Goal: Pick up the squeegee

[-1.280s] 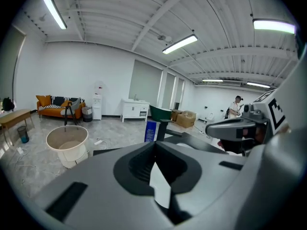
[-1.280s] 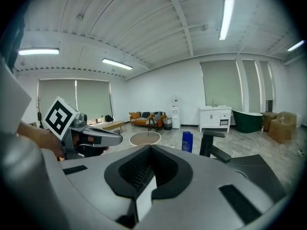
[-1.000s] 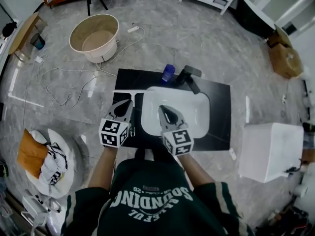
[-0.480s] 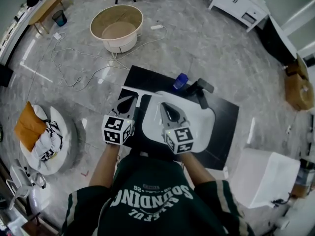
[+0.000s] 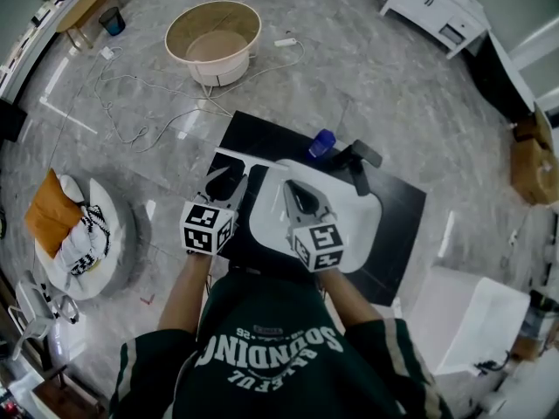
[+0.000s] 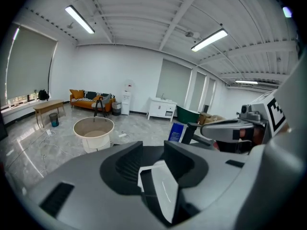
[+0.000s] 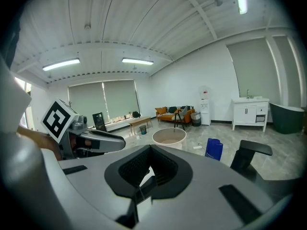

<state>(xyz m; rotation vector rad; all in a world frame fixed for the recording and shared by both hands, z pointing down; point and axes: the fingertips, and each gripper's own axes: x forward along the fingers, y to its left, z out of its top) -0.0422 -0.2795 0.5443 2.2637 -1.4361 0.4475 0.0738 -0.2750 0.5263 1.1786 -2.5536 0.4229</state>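
Note:
The black squeegee (image 5: 355, 158) lies at the far right of the black table (image 5: 397, 225), next to a blue bottle (image 5: 322, 142). It also shows in the left gripper view, squeegee (image 6: 190, 131), and in the right gripper view, squeegee (image 7: 250, 152). My left gripper (image 5: 227, 178) hovers over the table's near left. Its jaws have just been opening and stand apart with nothing between them, as the left gripper (image 6: 153, 151) view shows. My right gripper (image 5: 294, 192) hangs over the white tray (image 5: 356, 221), well short of the squeegee. Its jaws meet, empty, at right gripper (image 7: 148, 170).
A round beige tub (image 5: 214, 40) and loose cables (image 5: 131, 116) lie on the floor beyond the table. A white box (image 5: 467, 317) stands at the right, a cushioned seat (image 5: 74, 243) at the left. A white cabinet (image 5: 432, 7) and cardboard box (image 5: 531, 160) sit further off.
The left gripper's jaws have spread apart from shut. The right gripper has edged forward over the white tray. The head view has shifted a little.

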